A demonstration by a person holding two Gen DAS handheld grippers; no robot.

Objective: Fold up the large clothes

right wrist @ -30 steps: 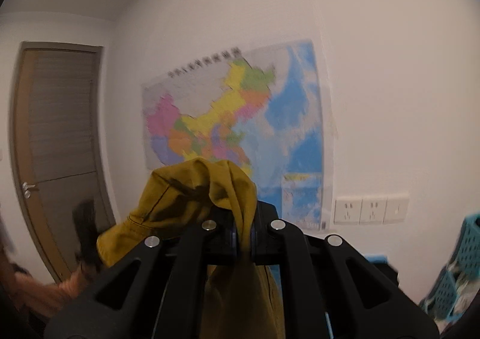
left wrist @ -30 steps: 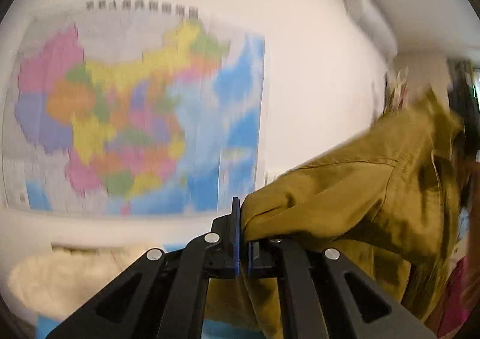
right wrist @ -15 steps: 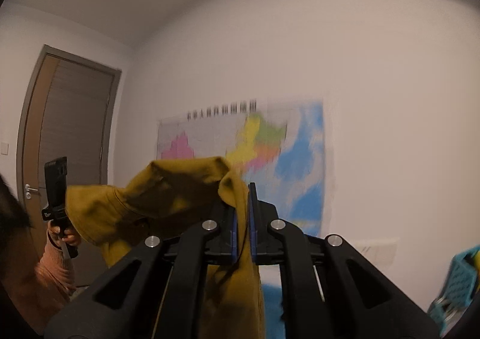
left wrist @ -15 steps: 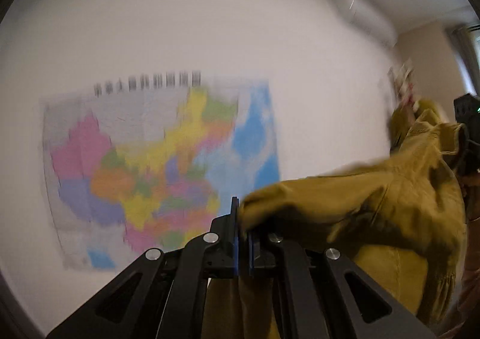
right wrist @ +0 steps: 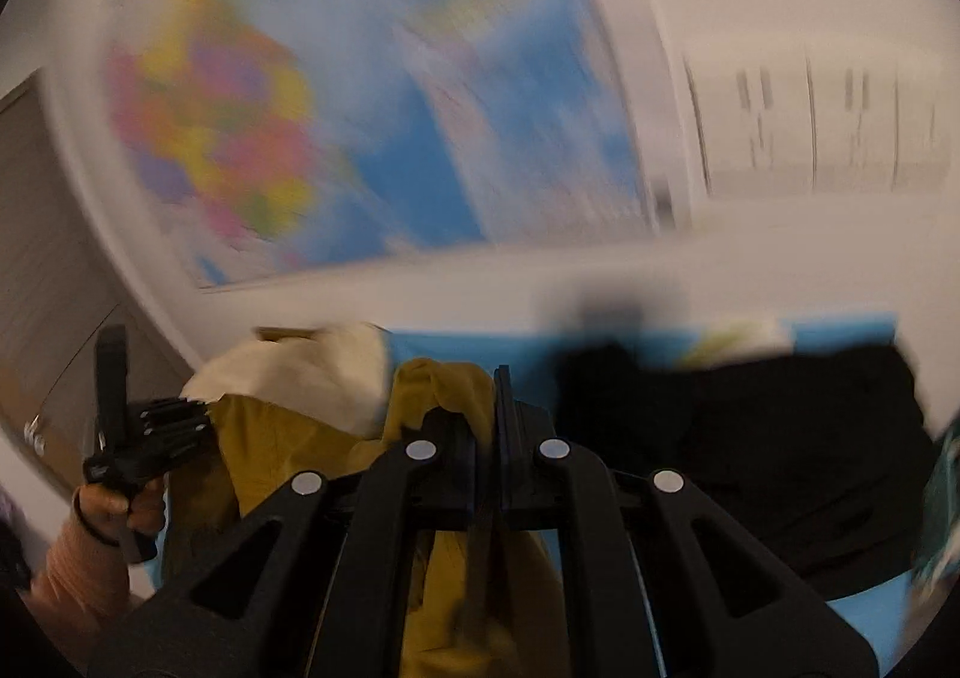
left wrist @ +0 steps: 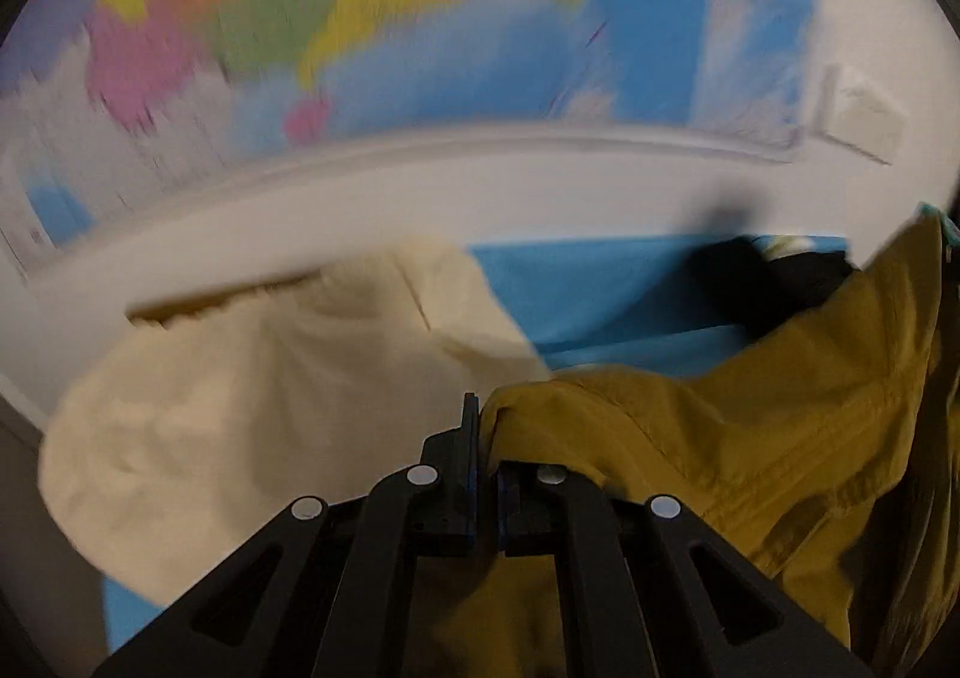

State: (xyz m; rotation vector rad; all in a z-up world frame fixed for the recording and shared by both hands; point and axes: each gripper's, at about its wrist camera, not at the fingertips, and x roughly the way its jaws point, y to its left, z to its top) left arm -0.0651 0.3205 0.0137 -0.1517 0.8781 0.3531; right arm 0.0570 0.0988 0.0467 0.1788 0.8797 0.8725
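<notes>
Two pinches hold the jacket [left wrist: 750, 438] and no fold shows in it yet, so I judge the task barely begun: the garment hangs bunched between the grippers over the blue table [left wrist: 600, 288], not spread flat. Laying it out, smoothing it and every fold are left.

At the table's left edge lies a cream garment [left wrist: 240, 408], unfolded, reaching the far edge by the wall. Just right of it the left gripper [left wrist: 483, 474] is pressed together on a corner of the jacket; the mustard cloth runs from there rightward and up, over the middle of the table. In the right wrist view a hand [right wrist: 117, 504] carries that left gripper at the picture's left. The right gripper [right wrist: 487, 438] is likewise closed, pinching a bunch of jacket that drapes over its left finger and hangs below. A black garment [right wrist: 750, 438] lies heaped toward the table's right far corner, and the map [right wrist: 420, 108] hangs on the wall behind.

Against the earlier frames, both cameras have tipped down: a second ago they saw only wall, map and door, with the jacket held high; now the table and the other clothes fill the lower half, and heavy blur marks a fast swing. The grips are unchanged.
</notes>
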